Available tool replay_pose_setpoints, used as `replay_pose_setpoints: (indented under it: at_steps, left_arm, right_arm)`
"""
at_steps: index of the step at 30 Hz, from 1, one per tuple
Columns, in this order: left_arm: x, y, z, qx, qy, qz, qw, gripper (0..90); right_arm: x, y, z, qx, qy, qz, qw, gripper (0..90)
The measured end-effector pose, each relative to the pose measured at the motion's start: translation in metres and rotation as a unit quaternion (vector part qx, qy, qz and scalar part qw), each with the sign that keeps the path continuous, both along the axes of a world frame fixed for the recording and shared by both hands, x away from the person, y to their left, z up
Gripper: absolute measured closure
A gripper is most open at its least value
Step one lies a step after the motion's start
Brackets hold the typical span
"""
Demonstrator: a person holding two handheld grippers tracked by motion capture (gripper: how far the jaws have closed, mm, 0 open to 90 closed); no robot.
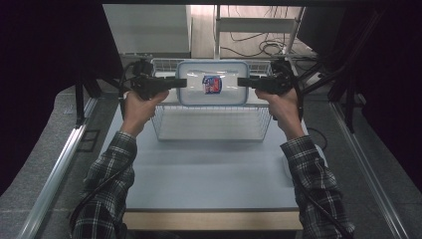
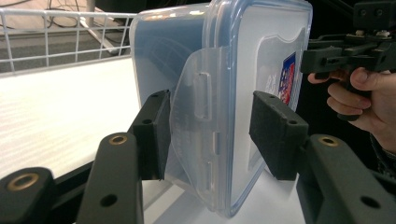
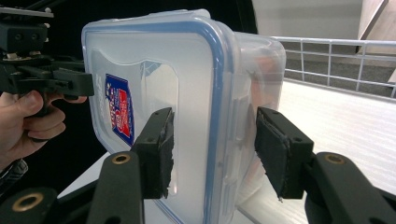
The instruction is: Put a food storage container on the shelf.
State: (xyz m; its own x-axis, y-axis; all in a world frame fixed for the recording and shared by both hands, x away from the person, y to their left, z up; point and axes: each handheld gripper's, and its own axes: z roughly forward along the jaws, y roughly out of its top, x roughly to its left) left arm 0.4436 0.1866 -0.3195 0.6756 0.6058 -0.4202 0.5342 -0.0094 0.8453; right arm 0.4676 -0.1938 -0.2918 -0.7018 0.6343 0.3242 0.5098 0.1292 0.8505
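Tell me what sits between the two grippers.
The lidded plastic box spans the stretch between the left gripper and right gripper, above the wire basket, in the high view.

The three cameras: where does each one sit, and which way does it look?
High view: above the table's near edge, looking forward and down at the wire basket; both plaid sleeves and hands show.
Left gripper view: on the left claw, looking along its jaws at the container.
Right gripper view: on the right claw, facing the container's other end.
Shared: both gripper views show the container's lid sticker and the opposite hand.
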Motion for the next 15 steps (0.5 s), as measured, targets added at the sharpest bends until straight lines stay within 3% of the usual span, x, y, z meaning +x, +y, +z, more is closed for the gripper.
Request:
replay_pose_setpoints:
  at_steps: [9,15]
  left_arm:
    - [0.0019,-0.0039,0.0026,0.017,-0.009,0.027,0.9995,46.1]
    - [0.0034,-0.0051,0.0045,0.022,-0.009,0.032,0.9992,46.1]
  right_arm:
    - [0.0042,-0.0006,-0.0027,0.015,0.006,-0.008,0.9999,48.4]
    - [0.0054,-0.0008,-0.0035,0.018,0.007,-0.011,0.9998,48.5]
